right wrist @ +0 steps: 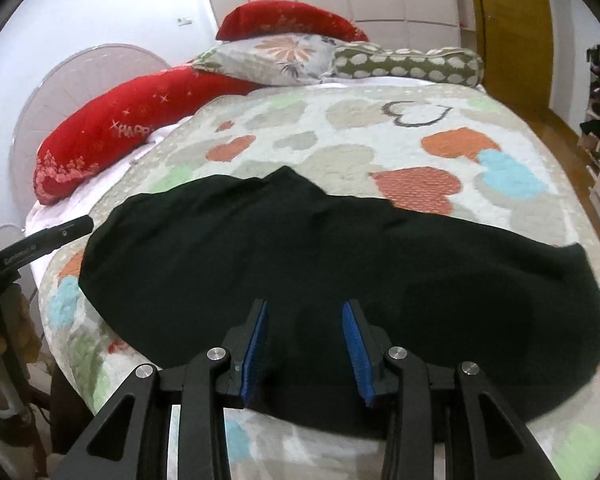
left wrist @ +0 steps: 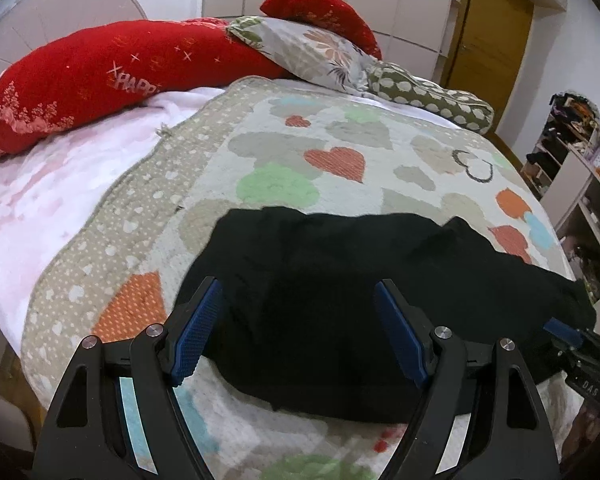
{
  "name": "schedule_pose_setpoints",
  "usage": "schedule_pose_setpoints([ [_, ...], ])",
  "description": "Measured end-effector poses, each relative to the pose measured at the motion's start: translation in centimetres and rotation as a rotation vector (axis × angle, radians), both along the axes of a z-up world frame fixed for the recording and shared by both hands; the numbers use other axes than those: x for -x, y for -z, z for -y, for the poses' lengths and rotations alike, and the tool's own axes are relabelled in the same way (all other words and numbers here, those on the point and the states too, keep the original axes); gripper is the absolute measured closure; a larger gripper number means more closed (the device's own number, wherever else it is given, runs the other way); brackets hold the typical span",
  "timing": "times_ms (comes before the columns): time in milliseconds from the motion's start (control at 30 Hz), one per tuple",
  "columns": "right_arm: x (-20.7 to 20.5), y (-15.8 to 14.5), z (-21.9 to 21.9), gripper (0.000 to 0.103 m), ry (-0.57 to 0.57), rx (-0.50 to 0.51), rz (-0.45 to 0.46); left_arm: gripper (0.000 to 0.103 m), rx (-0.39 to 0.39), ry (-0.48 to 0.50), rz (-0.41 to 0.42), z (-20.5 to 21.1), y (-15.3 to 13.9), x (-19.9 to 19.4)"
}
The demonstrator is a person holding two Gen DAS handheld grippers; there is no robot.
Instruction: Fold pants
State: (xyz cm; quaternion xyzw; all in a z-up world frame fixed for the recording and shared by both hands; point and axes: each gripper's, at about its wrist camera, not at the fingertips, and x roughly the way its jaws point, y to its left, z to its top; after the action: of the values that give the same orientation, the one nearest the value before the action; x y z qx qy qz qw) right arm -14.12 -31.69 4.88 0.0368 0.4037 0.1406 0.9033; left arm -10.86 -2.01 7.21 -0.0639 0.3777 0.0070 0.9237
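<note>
Black pants lie folded in a wide band across the near part of a heart-patterned quilt. My left gripper hovers over their left end, jaws wide open, nothing between the blue pads. My right gripper hangs above the near edge of the pants, jaws apart, the cloth lying below them and not pinched. The right gripper's blue tip shows at the pants' right end in the left wrist view. In the right wrist view the left gripper's black arm reaches in from the left.
Red pillows, a floral pillow and a green dotted bolster lie by the round headboard. A pink sheet shows left of the quilt. To the right stand a wooden door and cluttered shelves.
</note>
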Motion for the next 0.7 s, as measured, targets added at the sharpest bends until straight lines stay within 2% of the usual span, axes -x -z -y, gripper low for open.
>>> schedule_pose_setpoints([
  [133,0.6,0.7,2.5,0.065,0.071,0.026,-0.025,0.023,0.016,0.024,-0.034,0.6,1.4,-0.1],
  [233,0.8,1.9,5.2,0.065,0.141,0.058,-0.083,0.023,0.063,0.077,-0.076,0.9,3.1,-0.4],
  [300,1.5,2.1,7.2,0.065,0.153,-0.004,-0.071,0.023,0.094,0.105,-0.120,1.2,4.0,-0.7],
  [333,1.8,2.0,8.2,0.065,0.170,-0.029,-0.066,0.023,0.082,0.101,-0.119,1.5,4.0,-0.6],
  [467,2.5,1.7,11.1,0.065,0.246,-0.003,-0.067,0.023,0.063,0.146,-0.086,3.6,2.3,-0.6],
  [533,3.1,1.6,12.7,0.065,0.260,-0.025,-0.077,0.023,0.044,0.194,-0.073,5.3,1.5,-0.9],
  [700,5.4,0.9,16.0,0.063,0.295,-0.150,-0.070,0.023,0.033,0.381,-0.070,11.5,0.4,-3.0],
])
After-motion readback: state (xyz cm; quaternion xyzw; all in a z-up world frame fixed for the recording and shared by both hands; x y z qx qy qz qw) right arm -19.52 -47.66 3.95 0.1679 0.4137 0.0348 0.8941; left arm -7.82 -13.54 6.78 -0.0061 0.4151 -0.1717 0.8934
